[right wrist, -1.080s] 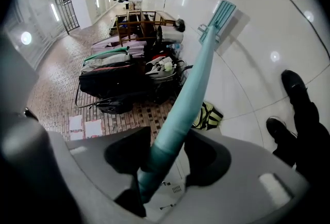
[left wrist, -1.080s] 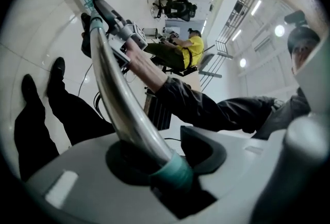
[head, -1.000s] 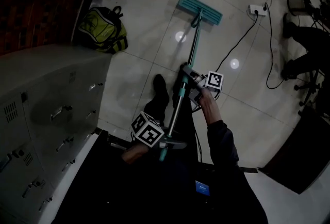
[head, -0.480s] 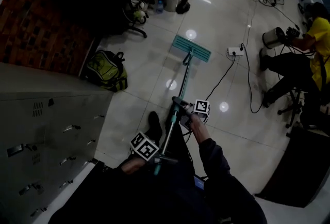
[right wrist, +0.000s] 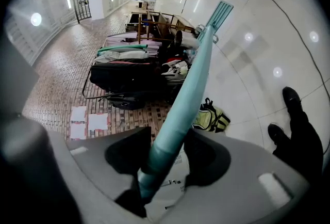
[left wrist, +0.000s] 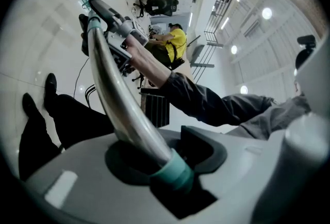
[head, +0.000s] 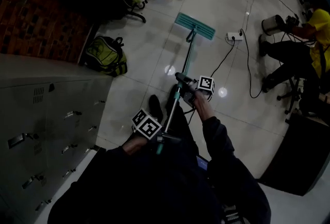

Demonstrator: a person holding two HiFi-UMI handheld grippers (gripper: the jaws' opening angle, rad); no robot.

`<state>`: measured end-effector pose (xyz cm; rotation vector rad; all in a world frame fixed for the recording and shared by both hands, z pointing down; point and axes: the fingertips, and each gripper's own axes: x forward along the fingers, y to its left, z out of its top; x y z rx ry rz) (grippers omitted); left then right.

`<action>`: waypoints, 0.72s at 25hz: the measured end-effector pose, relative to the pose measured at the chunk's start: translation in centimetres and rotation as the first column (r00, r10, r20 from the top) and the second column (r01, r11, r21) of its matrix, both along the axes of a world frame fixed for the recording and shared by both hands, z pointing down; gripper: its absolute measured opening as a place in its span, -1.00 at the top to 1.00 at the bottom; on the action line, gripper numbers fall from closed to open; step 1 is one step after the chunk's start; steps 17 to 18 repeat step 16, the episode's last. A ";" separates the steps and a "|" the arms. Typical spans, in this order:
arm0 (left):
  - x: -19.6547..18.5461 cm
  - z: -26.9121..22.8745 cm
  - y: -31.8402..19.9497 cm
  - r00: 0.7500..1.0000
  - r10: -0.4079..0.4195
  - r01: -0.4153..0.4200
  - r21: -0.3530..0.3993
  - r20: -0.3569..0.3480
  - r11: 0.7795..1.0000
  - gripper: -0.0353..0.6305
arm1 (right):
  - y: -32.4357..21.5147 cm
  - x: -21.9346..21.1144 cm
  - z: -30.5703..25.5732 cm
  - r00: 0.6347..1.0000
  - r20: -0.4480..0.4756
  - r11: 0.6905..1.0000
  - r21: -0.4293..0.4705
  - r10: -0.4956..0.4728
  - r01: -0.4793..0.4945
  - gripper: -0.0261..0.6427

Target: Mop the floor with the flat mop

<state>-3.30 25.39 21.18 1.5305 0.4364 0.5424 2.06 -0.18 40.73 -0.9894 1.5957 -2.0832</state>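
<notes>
On mop handle: left gripper fingers clamp top end; right gripper fingers clamp lower.

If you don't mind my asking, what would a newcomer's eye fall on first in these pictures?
The teal flat mop stands out first, its head flat on the glossy pale tiles ahead. Both grippers are shut on its long handle: the right gripper nearer the head, the left gripper at the teal end. A yellow-green backpack lies on the floor at the left.
</notes>
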 end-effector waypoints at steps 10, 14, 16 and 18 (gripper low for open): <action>0.3 -0.6 -0.1 1.000 0.029 -0.029 0.004 -0.012 1.000 0.39 | -0.5 0.8 -0.9 1.000 -0.015 1.000 0.023 0.006 -0.005 0.31; 0.4 -0.7 -0.2 0.999 0.031 -0.031 0.012 -0.016 0.999 0.39 | -0.8 1.1 -0.8 1.000 -0.007 0.999 0.040 0.006 -0.006 0.31; 0.5 -0.8 -0.2 0.999 0.034 -0.034 0.014 -0.017 0.999 0.39 | -0.8 1.3 -0.7 1.000 0.000 0.999 0.038 0.011 -0.011 0.31; 0.5 -0.8 -0.2 0.999 0.034 -0.034 0.014 -0.017 0.999 0.39 | -0.8 1.3 -0.7 1.000 0.000 0.999 0.038 0.011 -0.011 0.31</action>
